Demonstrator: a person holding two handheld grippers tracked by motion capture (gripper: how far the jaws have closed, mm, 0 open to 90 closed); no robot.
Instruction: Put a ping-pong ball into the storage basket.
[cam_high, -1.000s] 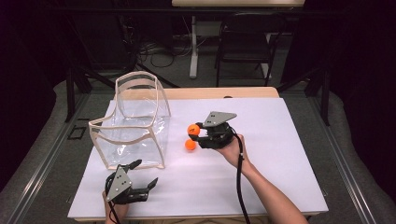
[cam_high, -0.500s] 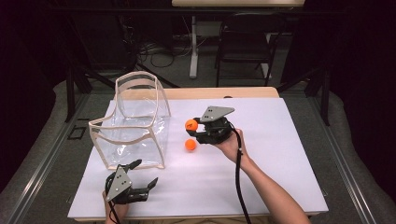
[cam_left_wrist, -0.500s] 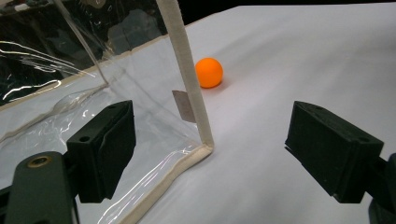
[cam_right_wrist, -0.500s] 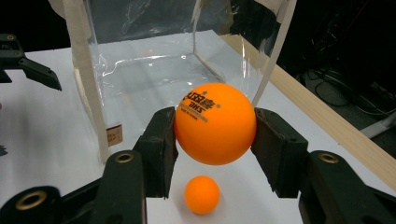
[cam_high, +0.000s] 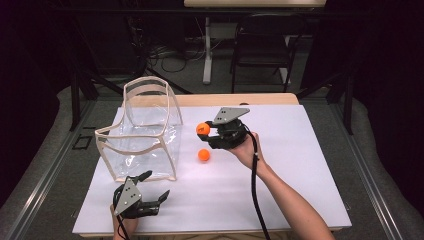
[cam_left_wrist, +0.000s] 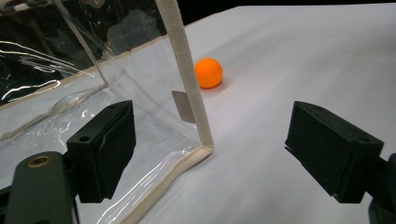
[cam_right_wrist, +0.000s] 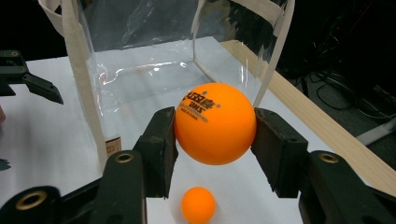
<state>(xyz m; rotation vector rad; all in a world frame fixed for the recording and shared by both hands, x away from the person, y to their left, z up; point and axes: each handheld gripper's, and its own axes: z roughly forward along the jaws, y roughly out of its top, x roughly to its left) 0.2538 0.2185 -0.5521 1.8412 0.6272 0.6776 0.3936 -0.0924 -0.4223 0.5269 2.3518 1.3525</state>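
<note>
The right tool (cam_right_wrist: 215, 140) clamps an orange ball (cam_right_wrist: 215, 123) above another ball (cam_right_wrist: 198, 204).

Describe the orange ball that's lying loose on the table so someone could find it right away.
Start at the clear bag standing on the white table. Just right of its front corner lies the loose ball. Unlike the other ball, clamped in the right gripper, it rests on the table.

The left gripper (cam_high: 150, 192) covers most of the hand behind it, which the high view's bottom edge cuts off. In the left gripper view the bag (cam_left_wrist: 93, 93) runs off the top and left edges — its handles unseen. The small print on the held ball (cam_right_wrist: 215, 123) is too fine to read — its sides sit behind the pads.
</note>
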